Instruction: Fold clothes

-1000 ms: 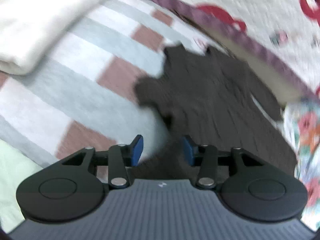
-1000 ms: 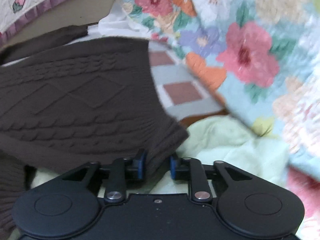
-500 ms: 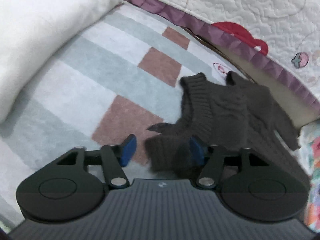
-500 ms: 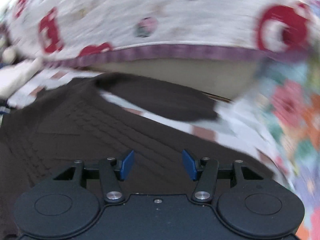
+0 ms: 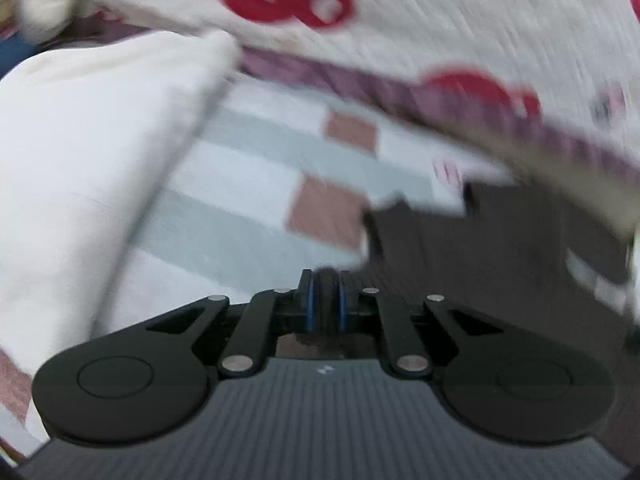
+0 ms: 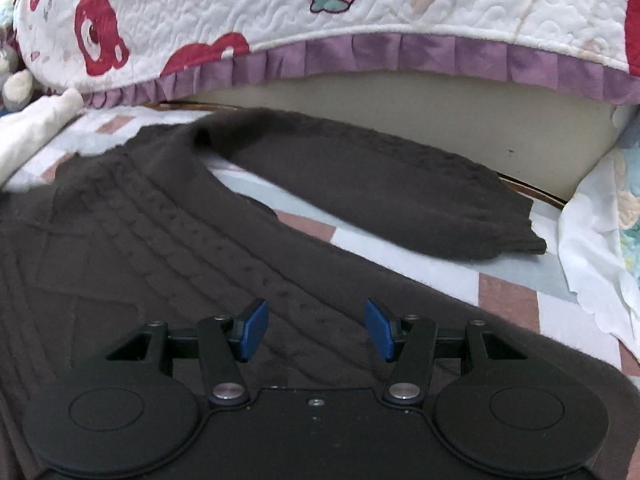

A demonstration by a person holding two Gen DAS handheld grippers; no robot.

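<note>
The left gripper [image 5: 325, 300], spread half a second ago, now pinches the sweater [image 6: 160, 248]; the right gripper [image 6: 316, 330] stays spread above it, holding nothing.

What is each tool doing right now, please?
Left tool: shut on a dark fold of the brown sweater.
Right tool: open above the sweater, holding nothing.

A dark brown cable-knit sweater [image 6: 168, 248] lies spread flat on a checked blanket, filling the right wrist view from 6 to 9 o'clock. One long sleeve [image 6: 392, 196] stretches toward 3 o'clock, cuff lying flat.
</note>
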